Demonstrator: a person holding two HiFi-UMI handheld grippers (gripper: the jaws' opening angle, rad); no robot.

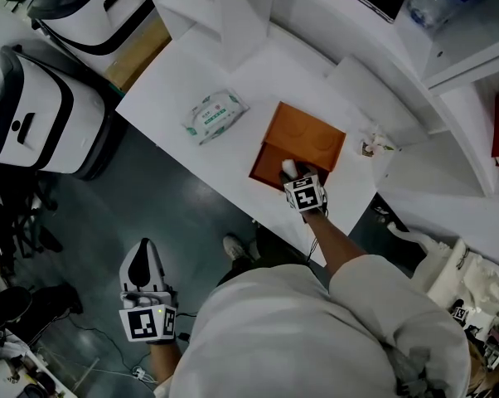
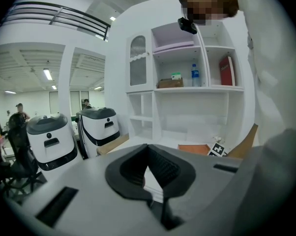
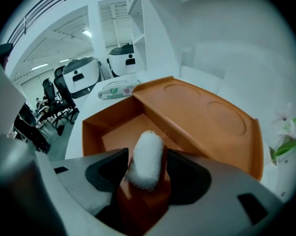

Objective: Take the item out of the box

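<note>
White roll (image 1: pixel 288 167) lies inside the orange box (image 1: pixel 307 135), close to the wall nearest the person. From the head view, the right arm reaches out straight and the right gripper (image 1: pixel 295 179) tips down into the box. The left gripper (image 1: pixel 142 259) hangs low over the floor (image 1: pixel 150 197), well away from the desk (image 1: pixel 266 73). The box sits near the front edge of the desk. Its top is open and its lid lies back behind it. There is bare desk between the box and a pack of wipes (image 1: pixel 214 114). I count one roll, one box, one pack and two big white machines (image 1: pixel 42 114) on the floor.

In the left gripper view, the left gripper (image 2: pixel 149 168) points almost level at the shelves. Its fingers (image 2: pixel 162 168) are pressed close, with only a thin slit and nothing between them. Both machines (image 2: pixel 48 141) stand on the left. One bottle (image 2: pixel 195 76) stands on a shelf. A bit of the box (image 2: pixel 194 149) shows past the fingers.

In the right gripper view, the right gripper (image 3: pixel 147 168) looks down into the box (image 3: pixel 108 127). The roll (image 3: pixel 148 151) stands up between the fingers (image 3: pixel 111 168). One finger is on each side, and both look to touch it. The floor of the box behind the roll is bare. The lid (image 3: pixel 207 117) spreads out on the right, and the pack (image 3: pixel 116 88) lies past the box.
</note>
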